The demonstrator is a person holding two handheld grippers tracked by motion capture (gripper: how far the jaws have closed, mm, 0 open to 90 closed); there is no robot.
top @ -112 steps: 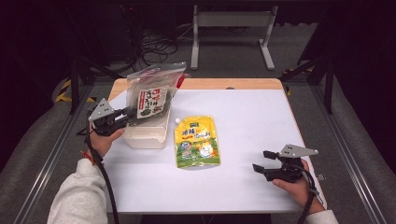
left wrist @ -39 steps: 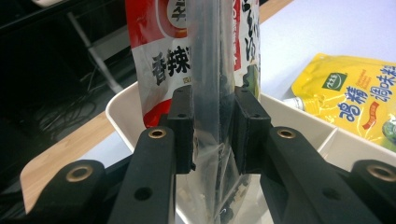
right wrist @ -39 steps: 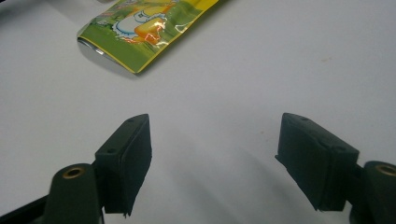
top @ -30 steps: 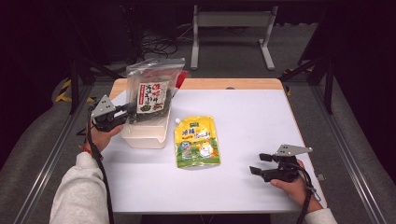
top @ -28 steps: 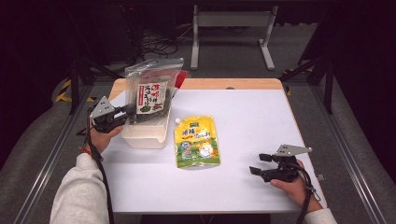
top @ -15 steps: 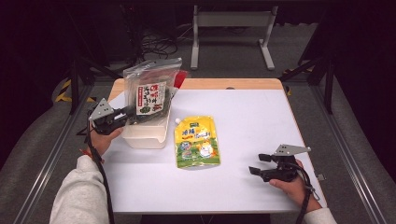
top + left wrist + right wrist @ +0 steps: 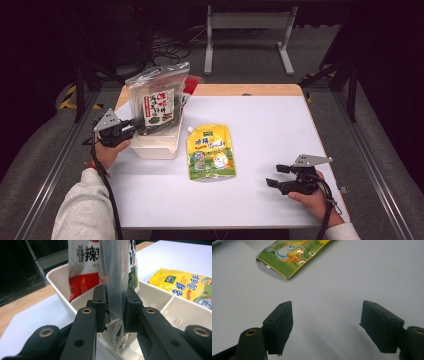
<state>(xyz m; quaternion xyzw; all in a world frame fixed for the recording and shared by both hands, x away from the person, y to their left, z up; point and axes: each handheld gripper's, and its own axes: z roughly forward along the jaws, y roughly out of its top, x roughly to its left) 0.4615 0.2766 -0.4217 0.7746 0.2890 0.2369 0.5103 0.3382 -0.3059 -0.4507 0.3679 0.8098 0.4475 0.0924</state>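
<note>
The left gripper [image 7: 134, 121] is clamped on the edge of a clear plastic pouch with dark green contents and a white-and-red label [image 7: 157, 104], holding it upright over the white rectangular plastic bin [image 7: 159, 148] that stands near the left edge of the white desk [image 7: 280, 120]. In the left gripper view the two black jaws press from either side on the pouch's transparent side seam [image 7: 115, 302], and its lower corner hangs down between them, in front of the bin's near wall [image 7: 62, 290]. Just behind it in that bin stands a red-and-white printed packet [image 7: 81, 267], also upright and leaning toward the far side. A yellow-and-green spouted pouch with a cartoon print [image 7: 210, 152] lies flat on the desk just beside the bin, to its right, its spout pointing toward the bin. The right gripper [image 7: 276, 176] rests low at the desk's near right corner, well apart from all three packets, its jaws spread wide with nothing between them; the right gripper view shows bare desk between them and the bottom corner of the yellow-and-green pouch [image 7: 294, 252] farther off.
</note>
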